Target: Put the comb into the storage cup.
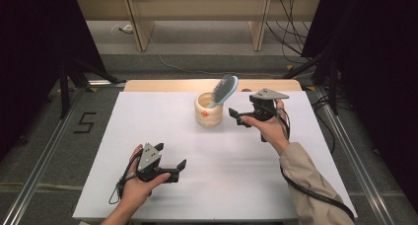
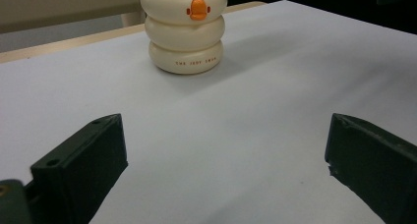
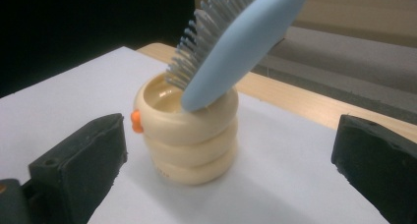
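Note:
A cream ringed cup [image 1: 208,111] with an orange duck beak stands near the back middle of the white table [image 1: 148,121]. A light blue hairbrush [image 1: 224,90] stands in the cup, handle down, leaning to the right, bristles facing left. My right gripper [image 1: 235,116] hovers just right of the cup, open, jaws apart and empty. In the right gripper view the cup [image 3: 189,138] and brush [image 3: 241,42] sit between the jaws, a little ahead. My left gripper [image 1: 180,169] rests near the front left, open and empty; the cup [image 2: 185,33] lies far ahead of it.
The table's wooden back edge [image 1: 212,84] runs behind the cup. Black curtains flank both sides. Wooden shelving [image 1: 197,18] and cables lie on the floor beyond. A "5" mark [image 1: 85,122] is on the floor at left.

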Action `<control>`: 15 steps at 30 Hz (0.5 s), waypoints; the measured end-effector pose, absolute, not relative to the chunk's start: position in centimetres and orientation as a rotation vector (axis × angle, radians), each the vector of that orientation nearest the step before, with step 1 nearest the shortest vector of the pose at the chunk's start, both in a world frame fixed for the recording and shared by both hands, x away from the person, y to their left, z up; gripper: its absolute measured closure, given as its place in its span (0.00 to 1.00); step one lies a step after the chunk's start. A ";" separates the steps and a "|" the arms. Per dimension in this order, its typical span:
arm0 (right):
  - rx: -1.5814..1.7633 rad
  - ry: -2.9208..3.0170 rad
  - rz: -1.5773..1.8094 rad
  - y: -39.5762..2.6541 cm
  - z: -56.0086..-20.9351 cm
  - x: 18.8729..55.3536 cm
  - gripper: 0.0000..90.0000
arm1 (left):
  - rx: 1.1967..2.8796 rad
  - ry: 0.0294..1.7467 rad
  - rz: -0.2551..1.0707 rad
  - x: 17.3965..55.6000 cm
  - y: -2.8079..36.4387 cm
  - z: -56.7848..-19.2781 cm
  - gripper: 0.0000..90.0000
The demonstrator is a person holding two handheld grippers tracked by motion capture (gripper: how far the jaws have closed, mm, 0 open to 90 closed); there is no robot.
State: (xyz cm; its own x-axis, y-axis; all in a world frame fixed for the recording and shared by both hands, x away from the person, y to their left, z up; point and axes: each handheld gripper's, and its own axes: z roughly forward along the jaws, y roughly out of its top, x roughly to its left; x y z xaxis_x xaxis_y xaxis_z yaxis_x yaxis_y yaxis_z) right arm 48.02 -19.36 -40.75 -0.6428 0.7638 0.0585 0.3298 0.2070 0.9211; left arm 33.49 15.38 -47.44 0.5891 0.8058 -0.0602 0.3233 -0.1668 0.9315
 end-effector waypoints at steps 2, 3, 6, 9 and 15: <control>1.008 2.090 1.415 -19.6 -41.0 47.6 0.01 | 1.745 0.934 0.564 33.5 15.4 -47.4 0.02; 1.008 2.093 1.411 -19.8 -41.1 47.4 0.01 | 1.745 0.934 0.563 33.5 15.4 -47.4 0.02; 1.007 2.096 1.406 -20.4 -41.2 46.9 0.01 | 1.744 0.935 0.562 33.5 15.4 -47.5 0.02; 1.007 2.096 1.399 -21.1 -41.2 46.3 0.01 | 1.745 0.935 0.563 33.5 15.4 -47.5 0.02; 1.014 2.103 1.413 -22.2 -41.3 45.3 0.02 | 1.746 0.935 0.565 33.5 15.4 -47.5 0.02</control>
